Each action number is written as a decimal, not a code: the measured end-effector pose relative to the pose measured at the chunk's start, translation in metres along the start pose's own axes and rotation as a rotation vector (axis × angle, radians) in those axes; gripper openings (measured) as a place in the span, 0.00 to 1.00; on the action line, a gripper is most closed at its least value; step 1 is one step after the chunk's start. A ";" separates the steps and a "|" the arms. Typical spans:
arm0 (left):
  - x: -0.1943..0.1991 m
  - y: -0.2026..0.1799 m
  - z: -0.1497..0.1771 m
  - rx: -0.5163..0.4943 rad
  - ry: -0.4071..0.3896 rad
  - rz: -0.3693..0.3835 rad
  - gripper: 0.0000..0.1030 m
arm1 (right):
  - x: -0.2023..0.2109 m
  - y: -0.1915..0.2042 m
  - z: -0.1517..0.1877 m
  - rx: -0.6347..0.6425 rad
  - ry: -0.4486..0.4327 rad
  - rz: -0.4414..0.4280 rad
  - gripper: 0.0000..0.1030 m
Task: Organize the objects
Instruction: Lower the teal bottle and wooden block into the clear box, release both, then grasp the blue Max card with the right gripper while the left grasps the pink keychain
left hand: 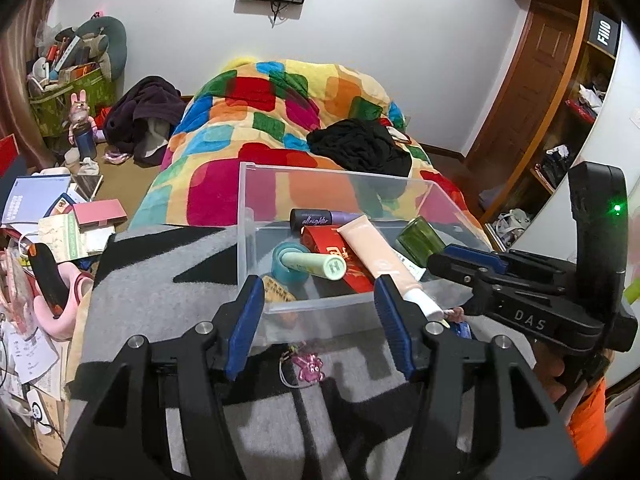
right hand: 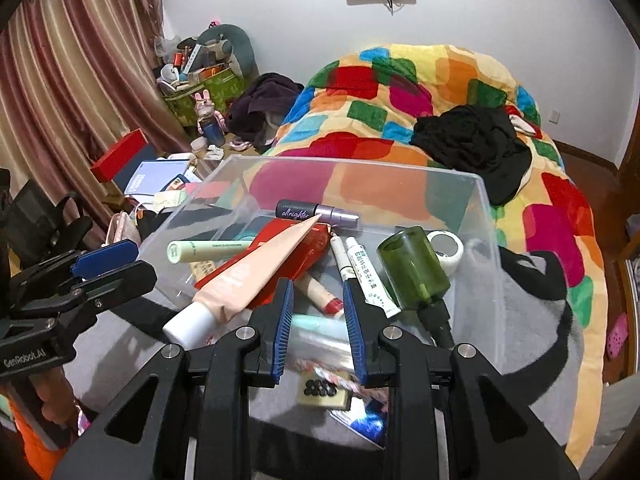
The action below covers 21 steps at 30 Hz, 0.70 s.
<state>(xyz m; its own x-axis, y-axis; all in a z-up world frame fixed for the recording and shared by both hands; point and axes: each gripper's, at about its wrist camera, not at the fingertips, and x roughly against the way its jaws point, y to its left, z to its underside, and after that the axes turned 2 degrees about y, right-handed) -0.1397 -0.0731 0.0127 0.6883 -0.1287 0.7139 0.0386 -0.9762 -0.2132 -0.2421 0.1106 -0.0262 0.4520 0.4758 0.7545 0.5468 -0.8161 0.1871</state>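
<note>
**Clearing the last strays into the clear box**

We hold our left gripper (left hand: 320, 312) just short of the near wall of the clear box (left hand: 256, 200), its blue pads (left hand: 244, 320) standing apart with nothing between them. The peach tube (left hand: 380, 260) lies slanted over the box's near edge, its white cap just beside the right-hand pad but not pressed by it. Our right gripper (right hand: 316, 320) hangs over the box's near side, pads a narrow gap apart; a small cream stick with a red end (right hand: 322, 294) shows through that gap, yet we cannot tell whether the pads touch anything, and judge them empty.

Ahead of the jaws the box already holds the red carton (right hand: 280, 256), a pale green stick (right hand: 208, 250), the "allnighter" bottle (right hand: 316, 212) and a green glass bottle (right hand: 412, 268).

In our judgement, the step in hand is fetching what lies outside: a pink charm (left hand: 308, 366) below the left jaws and a small card with dark beads (right hand: 322, 394) below the right. We would do well to come straight down, jaws wide, and close low on the item so the soft cloth does not bunch up.

The surface is a grey-and-black blanket (left hand: 160, 300), soft and uneven. Beyond it lie a bright patchwork quilt (left hand: 280, 120), a cluttered floor, curtains (right hand: 60, 100) and a white wall.
</note>
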 end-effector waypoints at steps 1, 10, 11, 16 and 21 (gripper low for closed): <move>0.004 -0.001 0.002 -0.008 -0.005 -0.008 0.56 | 0.004 0.000 0.001 0.002 -0.007 0.002 0.24; 0.019 -0.002 0.021 -0.048 0.001 -0.045 0.62 | 0.041 -0.012 0.021 0.013 -0.065 0.039 0.35; 0.018 -0.002 0.024 -0.052 0.009 -0.051 0.62 | 0.043 -0.015 0.024 0.017 -0.066 0.045 0.36; 0.003 0.001 0.040 -0.059 0.079 -0.065 0.63 | 0.046 -0.029 0.041 0.020 -0.041 0.060 0.41; -0.024 0.004 0.050 -0.040 0.169 -0.065 0.63 | 0.026 -0.035 0.061 0.053 0.037 0.048 0.47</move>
<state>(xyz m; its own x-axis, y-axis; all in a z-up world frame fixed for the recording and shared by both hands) -0.1196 -0.0651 -0.0389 0.5533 -0.0898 0.8281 0.0477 -0.9891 -0.1392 -0.2062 0.1714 -0.0513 0.4528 0.4230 0.7849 0.5622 -0.8187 0.1169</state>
